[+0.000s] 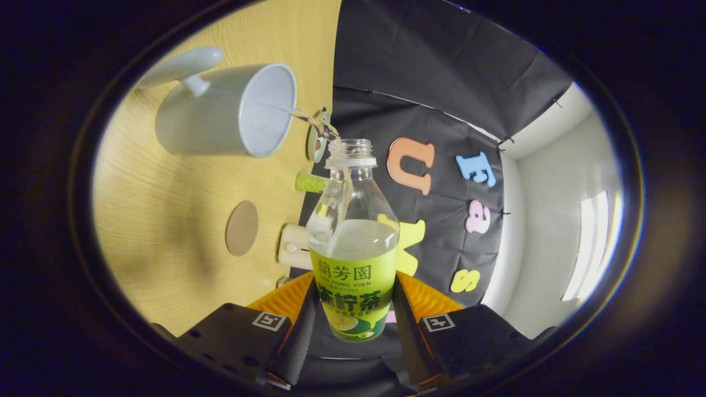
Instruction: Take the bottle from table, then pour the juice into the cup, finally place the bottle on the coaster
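2 fingers of tool (356, 309) clamping bottle (353, 242), juice streaming into cup (223, 110)

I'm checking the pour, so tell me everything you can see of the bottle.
The bottle is clear plastic with a green label, uncapped, partly filled with pale juice. The hand-held gripper is shut on its labelled lower body, one finger at each side. It is tipped so its open neck points at the white cup, and a thin stream runs from the mouth into the cup.
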Demonstrator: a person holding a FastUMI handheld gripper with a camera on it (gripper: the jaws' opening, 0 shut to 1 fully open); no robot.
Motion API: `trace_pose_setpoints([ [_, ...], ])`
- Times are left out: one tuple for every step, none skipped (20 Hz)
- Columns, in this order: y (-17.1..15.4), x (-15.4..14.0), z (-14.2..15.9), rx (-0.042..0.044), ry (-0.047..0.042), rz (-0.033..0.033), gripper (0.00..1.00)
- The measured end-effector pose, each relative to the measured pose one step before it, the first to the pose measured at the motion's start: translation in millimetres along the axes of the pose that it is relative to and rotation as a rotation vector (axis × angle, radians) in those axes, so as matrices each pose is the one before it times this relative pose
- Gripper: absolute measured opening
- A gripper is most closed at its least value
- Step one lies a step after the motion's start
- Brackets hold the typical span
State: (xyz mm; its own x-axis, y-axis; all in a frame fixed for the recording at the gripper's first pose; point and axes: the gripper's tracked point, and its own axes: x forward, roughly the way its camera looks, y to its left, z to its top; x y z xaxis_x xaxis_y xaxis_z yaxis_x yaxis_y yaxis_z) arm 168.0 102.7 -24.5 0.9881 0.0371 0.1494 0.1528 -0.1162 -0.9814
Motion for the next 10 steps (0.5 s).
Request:
trace_pose_setpoints([
  [-0.71,-0.47,1.22,-0.00521,-0.0002,-0.00098,0.75],
  [-0.41,0.24,-0.49,-0.00706,-0.00052,-0.00153,0.75],
  [-0.25,0.44,0.04,-0.00493,-0.00118,-0.00118,0.75],
  [0.06,0.34,-0.13,-0.00307,-0.00102,-0.00203,0.75],
  [-0.98,0.91,1.29,-0.00574,0.00037,-0.00229,0.75],
  [-0.6,0.47,0.38,-0.00587,0.00026,-0.00384,0.75],
  [-0.49,0.88,0.27,-0.00382,0.00008,-0.00413,0.75],
  [-0.93,0.76,-1.41,-0.00254,0.00099,-0.00284,0.75],
  [-2.64,0.56,-0.64,-0.00035,0.00101,-0.00393,0.75],
  [-2.07,-0.85,-2.06,-0.00108,0.00112,-0.00264,0.75],
])
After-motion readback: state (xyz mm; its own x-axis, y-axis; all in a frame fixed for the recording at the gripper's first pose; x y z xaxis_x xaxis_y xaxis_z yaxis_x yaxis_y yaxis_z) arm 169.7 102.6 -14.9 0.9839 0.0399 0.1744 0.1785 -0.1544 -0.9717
